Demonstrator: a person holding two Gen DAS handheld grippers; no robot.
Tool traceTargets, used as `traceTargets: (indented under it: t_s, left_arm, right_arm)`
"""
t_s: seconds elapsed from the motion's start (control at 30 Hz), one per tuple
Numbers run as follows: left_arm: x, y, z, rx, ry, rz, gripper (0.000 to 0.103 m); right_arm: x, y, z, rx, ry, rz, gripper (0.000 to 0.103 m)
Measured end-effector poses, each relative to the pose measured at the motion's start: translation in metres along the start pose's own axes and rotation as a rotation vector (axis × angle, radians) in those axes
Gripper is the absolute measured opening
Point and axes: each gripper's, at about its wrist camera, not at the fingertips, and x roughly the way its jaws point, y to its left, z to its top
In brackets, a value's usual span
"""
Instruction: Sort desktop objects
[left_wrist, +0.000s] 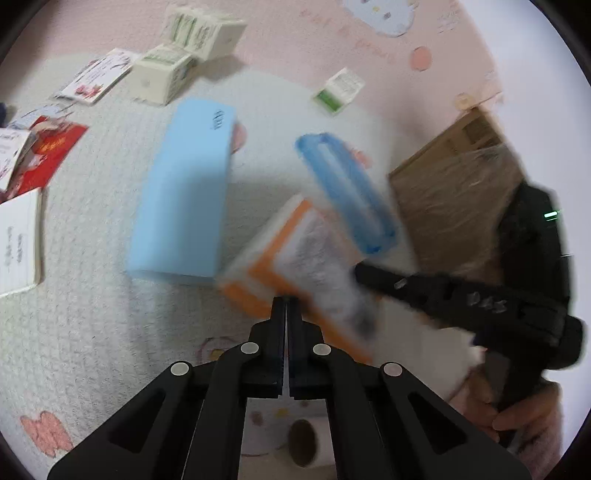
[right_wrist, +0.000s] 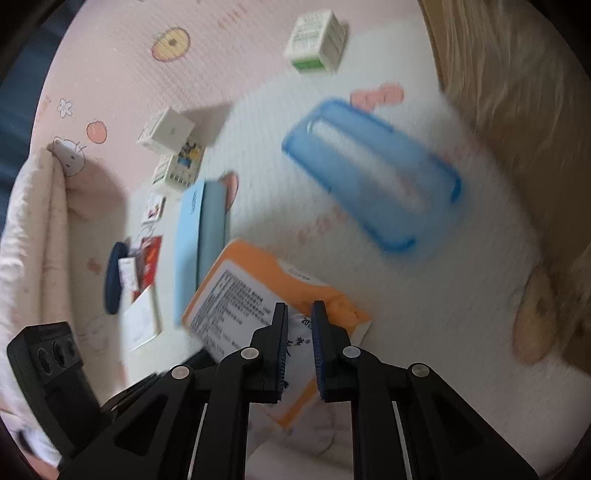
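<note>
Both wrist views were blurred. The surface was a soft quilted mat (left_wrist: 92, 295) with pink cartoon prints, not a bench.

Left hand-held gripper (left_wrist: 287, 301): jaws fully together, tips meeting at the near edge of the orange-and-white packet (left_wrist: 295, 258). Whether the edge of the packet was pinched between the tips could not be told from the blur.

Right hand-held gripper (right_wrist: 300, 308): jaws narrowly apart, blue pads visible, with the white printed face of the orange-and-white packet (right_wrist: 240, 295) showing in the gap between them. In the left wrist view the right hand-held gripper (left_wrist: 360, 271) reached in from the right, its tips at the packet's far edge, held by a hand (left_wrist: 517, 413) in a pink sleeve. It appeared to grip the packet; the packet sat tilted.

Location of other items:
- light blue box (left_wrist: 184, 199) lay flat just left of the packet, touching or nearly so.
- blue-framed clear case (left_wrist: 347, 192) lay just beyond the packet.
- small green-and-white box (left_wrist: 338, 90) lay farther off, well apart.
- two cream cartons (left_wrist: 184, 48) stood at the far left, next to small printed cards (left_wrist: 92, 79).
- red booklet (left_wrist: 48, 155) and white booklet (left_wrist: 18, 240) at the left edge.
- brown box wrapped in plastic film (left_wrist: 454, 199) at the right.
</note>
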Motion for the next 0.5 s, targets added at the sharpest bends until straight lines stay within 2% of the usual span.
traceTargets:
  t_s: [0.07,0.1,0.13,0.17,0.23,0.4,0.5]
  left_arm:
    - [-0.007,-0.010,0.005,0.040,0.006,-0.123,0.000]
    - [-0.008,-0.017,0.008,0.068,0.016,-0.165,0.000]
    - [-0.009,-0.025,0.010,0.103,0.013,-0.167,0.000]
    - [-0.009,-0.035,0.012,0.147,0.001,-0.112,0.000]
    - [-0.011,-0.042,0.014,0.165,-0.047,-0.020,0.000]
    - [-0.032,-0.017,0.016,0.008,-0.165,0.045,0.000]
    - [-0.039,0.002,0.015,-0.049,-0.185,0.082,0.002]
  right_arm:
    - [0.001,-0.004,-0.005,0.045,0.033,0.079,0.011]
    - [0.003,-0.005,-0.008,0.065,0.052,0.118,0.011]
    - [0.008,-0.007,-0.015,0.100,0.076,0.184,0.011]
    - [0.011,-0.007,-0.019,0.117,0.081,0.206,0.011]
    - [0.007,-0.005,-0.028,0.115,0.025,0.197,0.011]
    - [-0.004,0.004,-0.028,0.062,0.018,0.129,0.011]
    - [-0.009,0.017,-0.028,-0.004,0.001,0.095,0.013]
